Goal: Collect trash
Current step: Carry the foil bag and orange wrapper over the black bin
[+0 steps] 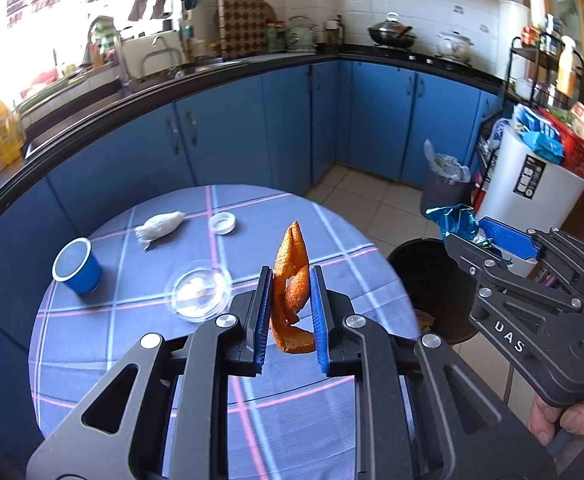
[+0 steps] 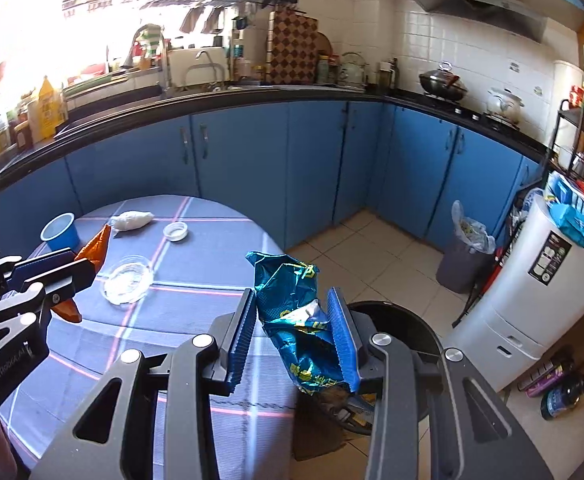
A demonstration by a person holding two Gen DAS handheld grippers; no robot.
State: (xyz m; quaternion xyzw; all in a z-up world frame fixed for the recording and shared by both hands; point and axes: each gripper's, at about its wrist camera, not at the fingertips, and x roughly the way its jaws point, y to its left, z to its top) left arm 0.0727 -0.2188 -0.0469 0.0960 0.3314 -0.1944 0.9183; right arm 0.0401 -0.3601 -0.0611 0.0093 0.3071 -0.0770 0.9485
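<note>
Trash is clamped in both hand-held tools at once. Between the blue pads of the left gripper (image 1: 291, 312) sits a curled orange peel (image 1: 293, 280), pinched tight, its pointed tip standing up past the fingertips and its lower curl hanging below them, lifted clear of the round table (image 1: 252, 396) with its checked blue cloth. The right gripper (image 2: 292, 336) stands at a middling width, closed on a crumpled teal snack wrapper (image 2: 292, 300) that fills the gap and sticks out above and below the pads. Just under and beyond that wrapper, beside the table's edge, is the black bin (image 2: 404, 320), its mouth open to the floor side. From the left-hand camera the right tool shows at the right edge, wrapper at its tip, above the same bin.

Left on the cloth, well apart from both tools: a clear shallow dish (image 1: 198, 290), a blue paper cup (image 1: 77, 266), a balled white tissue (image 1: 160, 226) and a small white lid (image 1: 222, 223). Blue cabinets (image 1: 228, 140) curve round behind.
</note>
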